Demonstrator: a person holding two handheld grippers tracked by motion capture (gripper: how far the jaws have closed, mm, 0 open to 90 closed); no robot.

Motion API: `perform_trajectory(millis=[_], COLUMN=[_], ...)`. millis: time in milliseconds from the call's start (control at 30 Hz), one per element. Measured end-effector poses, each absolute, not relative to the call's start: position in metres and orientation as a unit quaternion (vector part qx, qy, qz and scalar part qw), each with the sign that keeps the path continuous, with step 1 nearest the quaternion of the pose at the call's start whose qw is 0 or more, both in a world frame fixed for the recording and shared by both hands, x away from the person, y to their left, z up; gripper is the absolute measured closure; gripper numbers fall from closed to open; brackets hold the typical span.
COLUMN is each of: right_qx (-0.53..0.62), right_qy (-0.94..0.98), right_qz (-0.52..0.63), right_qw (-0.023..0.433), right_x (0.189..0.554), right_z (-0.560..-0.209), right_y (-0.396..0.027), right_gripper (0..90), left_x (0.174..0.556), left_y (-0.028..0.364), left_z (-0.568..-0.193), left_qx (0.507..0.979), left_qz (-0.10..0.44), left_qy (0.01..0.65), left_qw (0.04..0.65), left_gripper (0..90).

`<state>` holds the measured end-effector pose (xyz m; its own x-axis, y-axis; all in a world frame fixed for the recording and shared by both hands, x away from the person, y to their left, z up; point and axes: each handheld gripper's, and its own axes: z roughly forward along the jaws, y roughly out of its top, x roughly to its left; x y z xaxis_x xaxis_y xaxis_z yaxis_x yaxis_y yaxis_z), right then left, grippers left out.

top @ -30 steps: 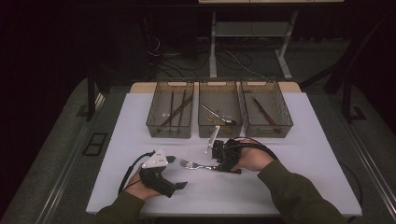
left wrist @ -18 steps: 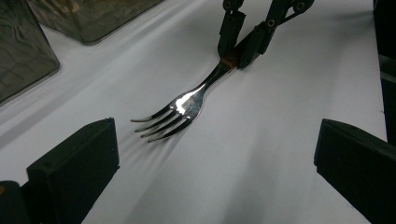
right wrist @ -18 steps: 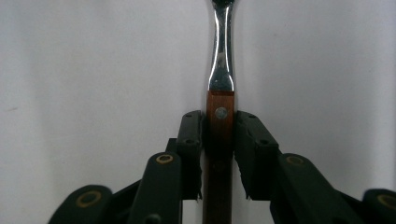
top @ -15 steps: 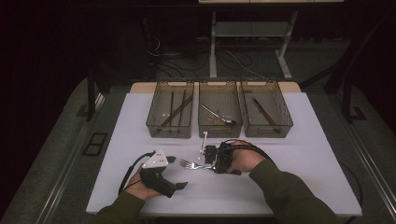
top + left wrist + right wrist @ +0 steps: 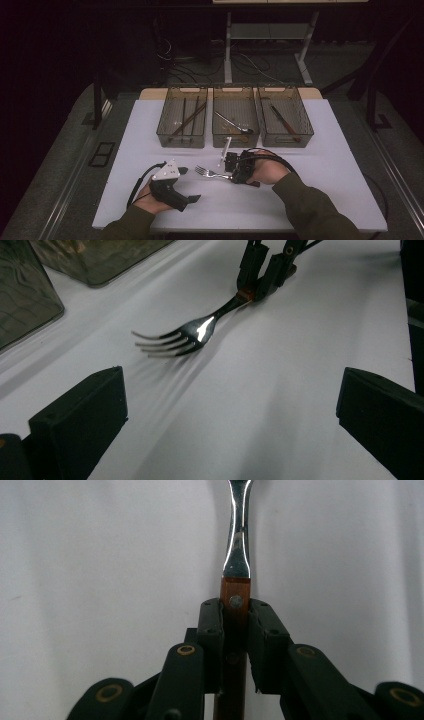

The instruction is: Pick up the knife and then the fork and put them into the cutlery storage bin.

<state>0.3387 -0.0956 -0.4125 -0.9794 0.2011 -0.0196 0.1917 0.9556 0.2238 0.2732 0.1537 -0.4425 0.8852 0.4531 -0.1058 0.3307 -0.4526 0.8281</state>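
Now the right gripper [image 5: 235, 645] is clamping the fork [image 5: 192, 332] by its wooden handle.

Its jaws have just been closing and are pressing both sides of the handle, just behind the rivet, while the fork is lying flat on the desk [image 5: 320, 150], just in front of the middle bin [image 5: 235, 120]. Beside the fork, the left gripper [image 5: 192, 185] is resting with its jaws spread wide, holding nothing. Lifting well probably means keeping the squeeze centred, raising the fork level, and clearing the spoon [image 5: 225, 150] nearby.
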Motion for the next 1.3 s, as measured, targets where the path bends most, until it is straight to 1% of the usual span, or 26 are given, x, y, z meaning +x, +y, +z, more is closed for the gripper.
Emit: perform_trajectory(millis=[500, 900, 1300], right_qx=[0.145, 0.183, 0.217], right_qy=[0.973, 0.951, 0.933], right_qz=[0.18, 0.246, 0.283], right_qw=[0.029, 0.044, 0.05], right_x=[0.344, 0.344, 0.347], right_z=[-0.405, -0.4, -0.394], right_y=[-0.125, -0.158, -0.181], right_gripper=[77.2, 77.2, 77.2], left_x=[0.274, 0.274, 0.274], left_y=[0.155, 0.156, 0.156], left_z=[-0.443, -0.442, -0.442], left_qx=[0.846, 0.846, 0.849], left_qz=[0.061, 0.062, 0.063], left_qy=[0.234, 0.234, 0.228], left_qw=[0.475, 0.476, 0.473], left_gripper=[0.0, 0.0, 0.0])
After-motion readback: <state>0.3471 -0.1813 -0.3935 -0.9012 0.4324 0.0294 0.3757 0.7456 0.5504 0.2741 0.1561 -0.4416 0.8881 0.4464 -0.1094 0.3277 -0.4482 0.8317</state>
